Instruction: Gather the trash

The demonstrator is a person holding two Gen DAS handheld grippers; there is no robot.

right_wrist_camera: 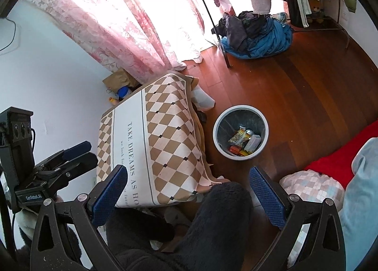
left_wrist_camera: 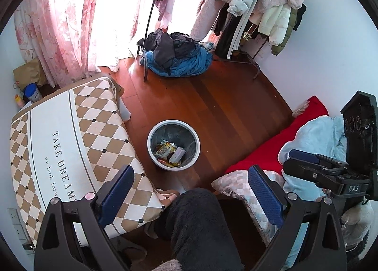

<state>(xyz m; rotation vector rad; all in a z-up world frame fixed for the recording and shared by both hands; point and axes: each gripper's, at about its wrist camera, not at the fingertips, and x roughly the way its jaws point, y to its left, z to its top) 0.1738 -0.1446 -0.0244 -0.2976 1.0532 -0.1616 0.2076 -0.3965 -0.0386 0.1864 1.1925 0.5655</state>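
A white round trash bin point(left_wrist_camera: 172, 167) with a dark liner stands on the wooden floor and holds wrappers, a can and a small box point(left_wrist_camera: 168, 150). My left gripper point(left_wrist_camera: 191, 169) hovers open just short of it, with nothing between its blue pads. In the right wrist view the bin point(right_wrist_camera: 236, 156) and its trash point(right_wrist_camera: 243, 140) lie ahead and to the right. My right gripper point(right_wrist_camera: 187, 169) is also open and holds nothing. Each gripper shows side-on in the other's view: the right gripper point(left_wrist_camera: 290, 158) and the left gripper point(right_wrist_camera: 91, 151).
A low table under a checked cloth point(left_wrist_camera: 70, 141) stands left of the bin. A bed with a red sheet point(left_wrist_camera: 271, 146) and a pillow point(left_wrist_camera: 238, 183) is on the right. A person's dark fleece-clad knee point(left_wrist_camera: 200, 223) is below. Piled clothes point(left_wrist_camera: 179, 58) and a garment rack point(left_wrist_camera: 255, 11) stand behind.
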